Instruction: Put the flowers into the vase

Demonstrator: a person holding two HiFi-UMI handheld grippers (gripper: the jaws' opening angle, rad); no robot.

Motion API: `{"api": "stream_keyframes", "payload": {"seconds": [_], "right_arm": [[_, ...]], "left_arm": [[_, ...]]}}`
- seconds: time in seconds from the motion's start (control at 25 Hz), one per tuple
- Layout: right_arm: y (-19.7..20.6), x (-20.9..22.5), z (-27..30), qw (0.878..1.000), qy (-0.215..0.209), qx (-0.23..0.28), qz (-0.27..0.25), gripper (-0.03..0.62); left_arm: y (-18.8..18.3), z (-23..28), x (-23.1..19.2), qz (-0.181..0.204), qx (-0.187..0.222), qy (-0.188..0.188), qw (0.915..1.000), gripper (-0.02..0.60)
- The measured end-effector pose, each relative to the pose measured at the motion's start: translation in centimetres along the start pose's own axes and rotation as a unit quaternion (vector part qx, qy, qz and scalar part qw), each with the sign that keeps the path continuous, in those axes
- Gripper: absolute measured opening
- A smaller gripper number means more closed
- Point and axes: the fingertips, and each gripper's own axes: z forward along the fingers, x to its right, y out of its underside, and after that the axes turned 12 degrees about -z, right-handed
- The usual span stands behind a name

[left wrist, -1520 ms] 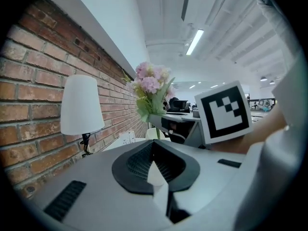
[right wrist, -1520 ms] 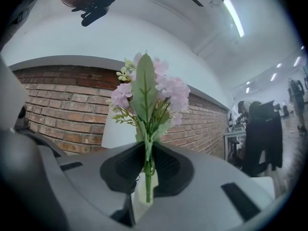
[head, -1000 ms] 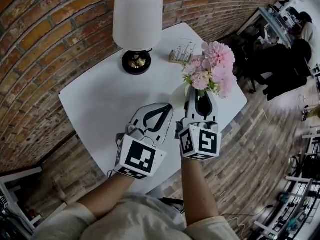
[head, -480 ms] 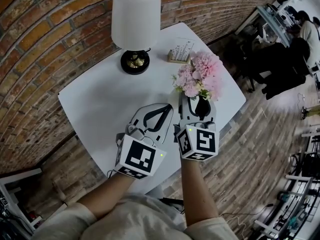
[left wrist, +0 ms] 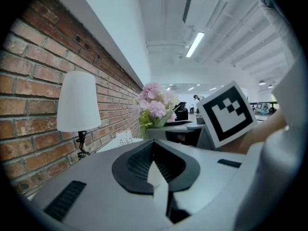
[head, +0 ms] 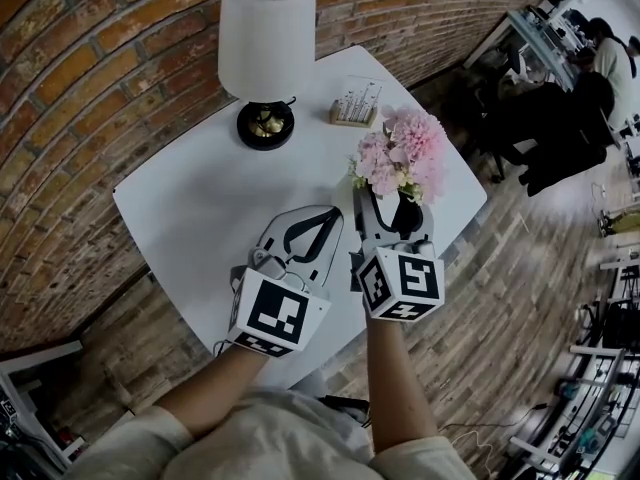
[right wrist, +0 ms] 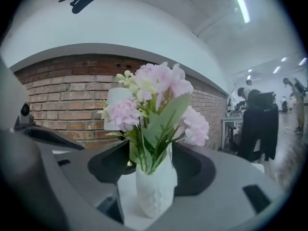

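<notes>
Pink flowers (right wrist: 154,100) with green leaves stand in a small white vase (right wrist: 155,186) on the white table (head: 200,198). My right gripper (right wrist: 154,165) is open, and its jaws have just been opening. The vase stands between them, and the pads are off it on both sides. In the head view the blooms (head: 400,156) hide the vase, with the right gripper (head: 397,208) just below them. My left gripper (head: 318,230) rests to the left, shut and empty, and it also shows in the left gripper view (left wrist: 154,148).
A white-shaded lamp (head: 265,38) on a black base stands at the table's back near the brick wall. A small card stand (head: 352,103) sits behind the flowers. The table's right edge runs close to the vase. People sit at desks (head: 570,78) far right.
The right gripper's jaws have spread apart around the vase. The flowers have shifted slightly left and now stand free. The left gripper has not moved.
</notes>
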Motion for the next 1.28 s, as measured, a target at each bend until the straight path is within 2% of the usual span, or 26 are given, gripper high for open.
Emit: {"api": "stream_keyframes", "payload": {"seconds": [0.6, 0.8, 0.84, 0.92, 1.12, 1.28], "right_arm": [[2.6, -0.8, -1.5, 0.999, -0.009, -0.034, 0.000, 0.262], [2.7, -0.8, -2.9, 1.000, 0.002, -0.024, 0.011, 0.258], [2.6, -0.7, -3.2, 1.000, 0.004, -0.021, 0.011, 0.243], [2.2, -0.5, -3.8, 1.000, 0.013, -0.014, 0.009, 0.164], [0.7, -0.2, -5.1, 1.000, 0.030, 0.009, 0.004, 0.019], [-0.9, -0.3, -6.3, 0.999, 0.036, 0.025, 0.003, 0.006]], "left_arm": [[-0.4, 0.1, 0.1, -0.001, 0.004, -0.001, 1.0000, 0.005], [-0.6, 0.1, 0.3, 0.000, 0.008, -0.001, 1.0000, 0.005], [-0.7, 0.1, 0.3, 0.000, 0.008, -0.001, 1.0000, 0.005], [-0.8, 0.1, 0.6, 0.000, 0.009, 0.000, 1.0000, 0.005], [-1.1, -0.2, 1.3, 0.001, 0.014, 0.006, 0.9999, 0.005], [-1.5, -0.6, 1.9, 0.004, 0.019, 0.011, 0.9997, 0.005]]}}
